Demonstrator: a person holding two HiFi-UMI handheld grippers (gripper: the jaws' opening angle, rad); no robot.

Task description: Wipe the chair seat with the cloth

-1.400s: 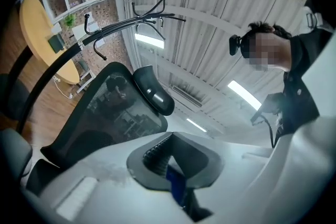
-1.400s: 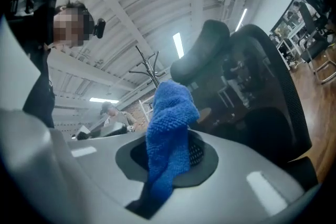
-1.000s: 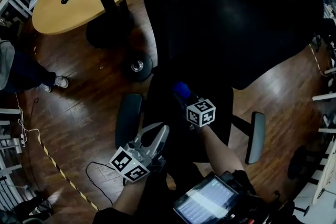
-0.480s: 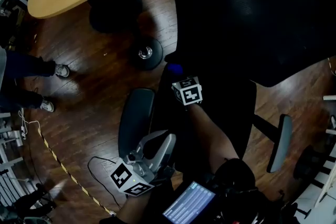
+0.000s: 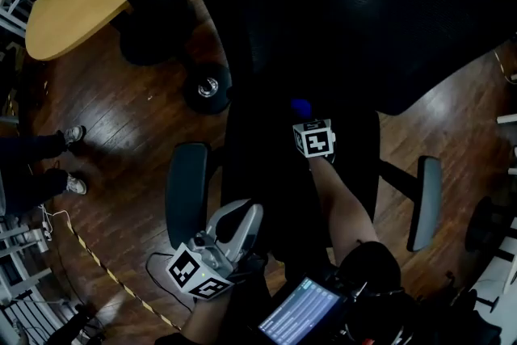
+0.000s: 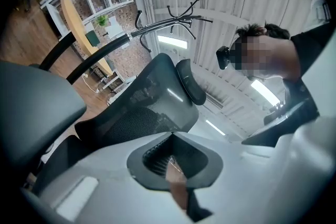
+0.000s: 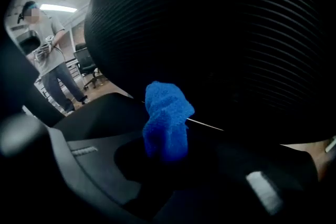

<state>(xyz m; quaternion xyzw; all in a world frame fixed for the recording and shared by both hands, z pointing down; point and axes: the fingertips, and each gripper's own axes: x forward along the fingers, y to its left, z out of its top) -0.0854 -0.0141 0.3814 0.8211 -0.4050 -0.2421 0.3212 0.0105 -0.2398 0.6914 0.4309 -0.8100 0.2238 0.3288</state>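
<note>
While the right gripper (image 5: 307, 124) clamps the blue cloth (image 7: 165, 113), its jaws drawn narrow on the lower end so a tuft stands out ahead of them, it sits low over the rear of the seat (image 5: 266, 174), near where the back (image 5: 363, 12) rises. Whether the cloth touches the seat I cannot tell, as it is all dark there. To wipe well, I'd say the tuft should be pressed flat on the seat and dragged in overlapping passes from the rear toward the front edge. The jaws should stay off the fabric, with the grip firm so the cloth does not pull free. The left gripper (image 5: 240, 216) hangs off the seat's front left corner, just beside the armrest (image 5: 187, 191), jaws together on nothing.
</note>
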